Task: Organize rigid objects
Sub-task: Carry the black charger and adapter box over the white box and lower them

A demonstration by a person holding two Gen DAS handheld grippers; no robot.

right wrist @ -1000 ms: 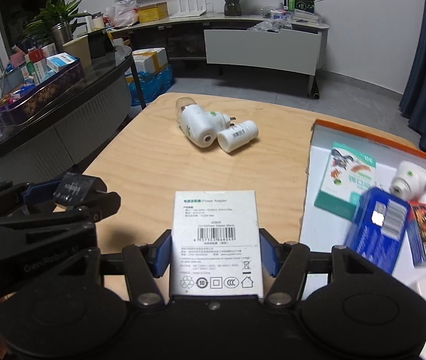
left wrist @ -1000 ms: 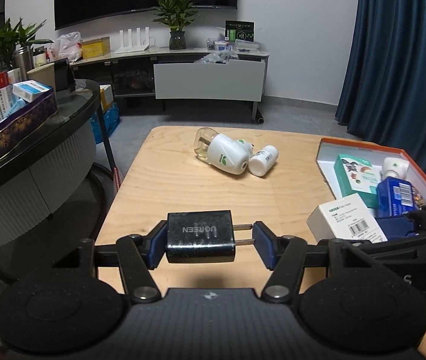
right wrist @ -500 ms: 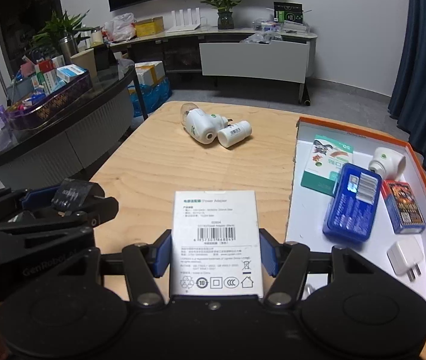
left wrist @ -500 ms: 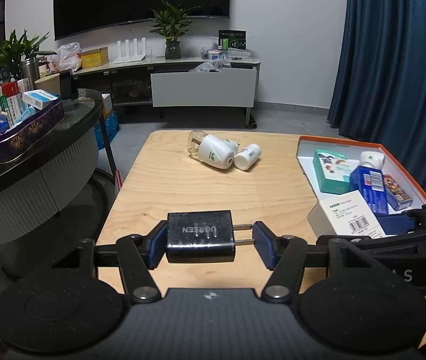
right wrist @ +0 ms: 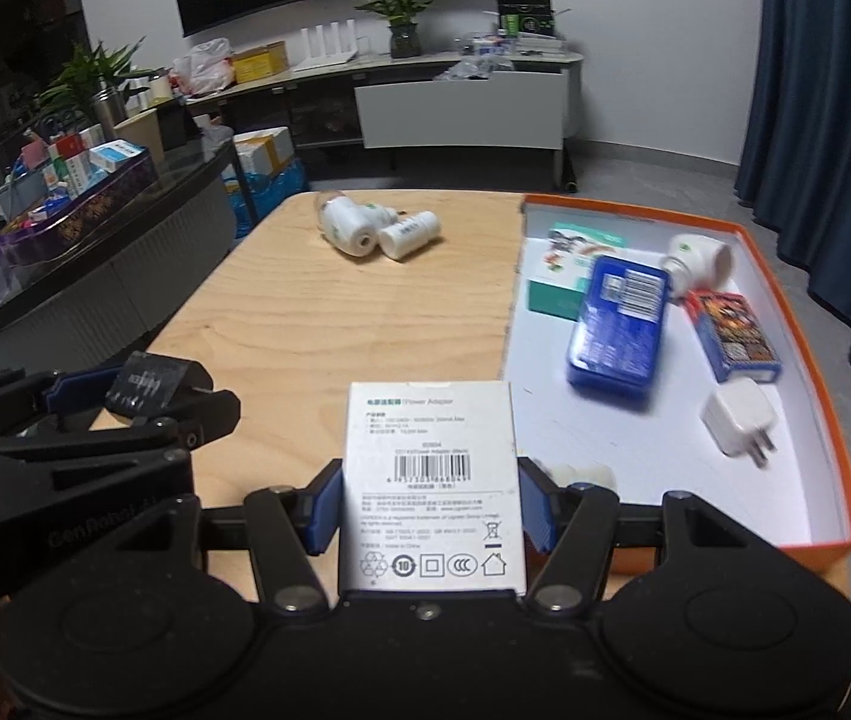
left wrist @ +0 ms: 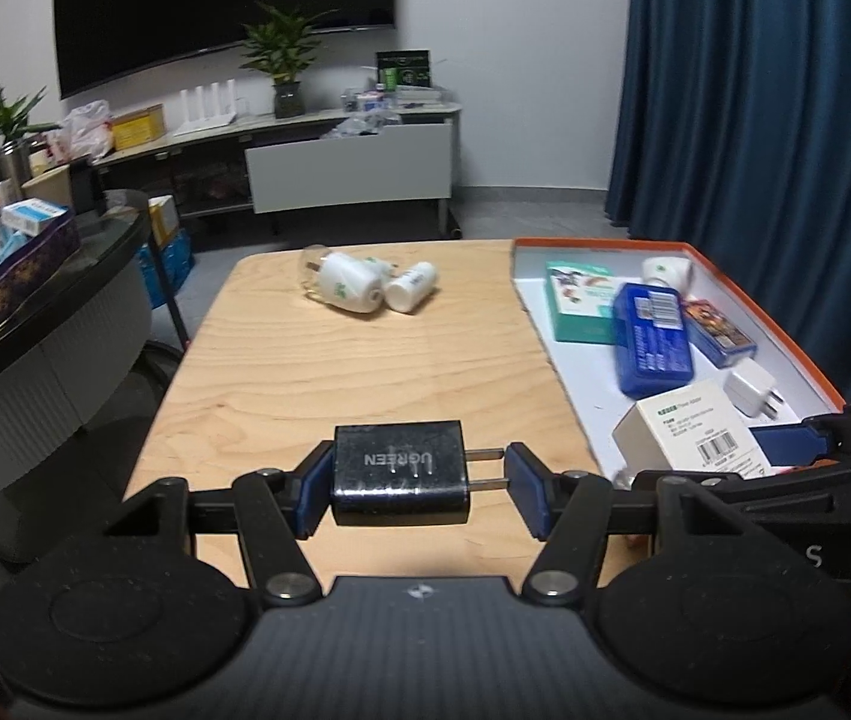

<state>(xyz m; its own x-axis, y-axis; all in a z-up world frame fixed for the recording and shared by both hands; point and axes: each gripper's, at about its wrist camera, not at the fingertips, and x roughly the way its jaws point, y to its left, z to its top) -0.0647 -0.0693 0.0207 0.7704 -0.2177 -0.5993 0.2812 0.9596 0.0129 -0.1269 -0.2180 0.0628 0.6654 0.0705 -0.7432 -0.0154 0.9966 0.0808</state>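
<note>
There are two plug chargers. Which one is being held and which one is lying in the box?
The black charger is held in the left gripper. The white charger lies loose in the orange-rimmed box, near its front right corner, beside the blue tin.

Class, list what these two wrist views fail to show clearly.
- Right wrist view: the small white rounded thing in the orange-rimmed tray is half hidden by the right gripper.
- Left wrist view: the white power adapter box is cut off below by gripper parts.
- Both: shelf items are too small.
</note>
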